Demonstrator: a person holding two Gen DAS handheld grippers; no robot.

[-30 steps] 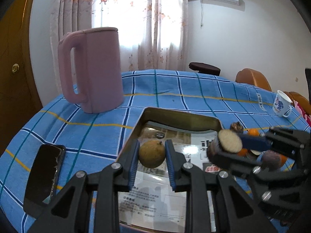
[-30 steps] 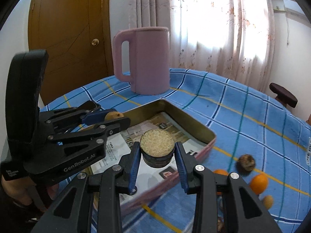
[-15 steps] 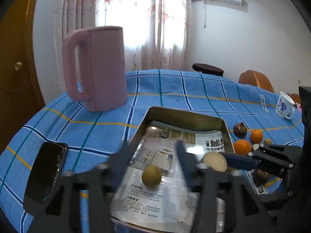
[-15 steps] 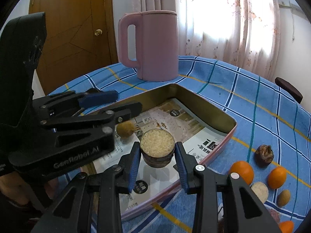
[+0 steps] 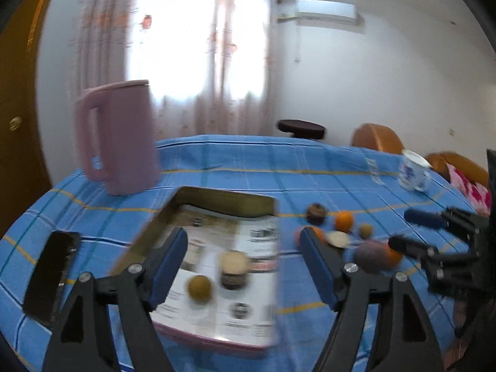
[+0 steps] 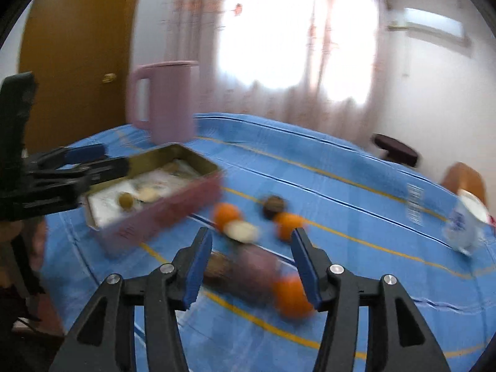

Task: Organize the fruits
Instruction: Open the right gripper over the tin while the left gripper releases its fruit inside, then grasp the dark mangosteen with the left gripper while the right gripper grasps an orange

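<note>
- Your left gripper (image 5: 243,266) is spread wide and holds nothing; it hangs over the tin tray (image 5: 223,200), which has printed paper in the bottom.
- Two things lie in the tray already: a small round brownish-green fruit (image 5: 200,288) and, just beside it, a cut piece with a pale top and dark skin (image 5: 233,268); so I judge you are between picks.
- Your right gripper (image 6: 251,268) is wide too, with nothing in it; it points at the loose fruit on the blue checked cloth (image 6: 356,217), beside the tray.
- Right in front of its fingers lie a dark purple fruit (image 6: 254,269) and an orange (image 6: 291,294), touching or nearly so; the view is too blurry to tell which.
- Further back are two more oranges, a pale cut piece (image 6: 241,231) and a dark brown fruit (image 6: 274,206).
- Next, I think, pick one fruit; come down with a finger on each side; the round ones may roll, so close gently; the neighbour may get bumped.
</note>
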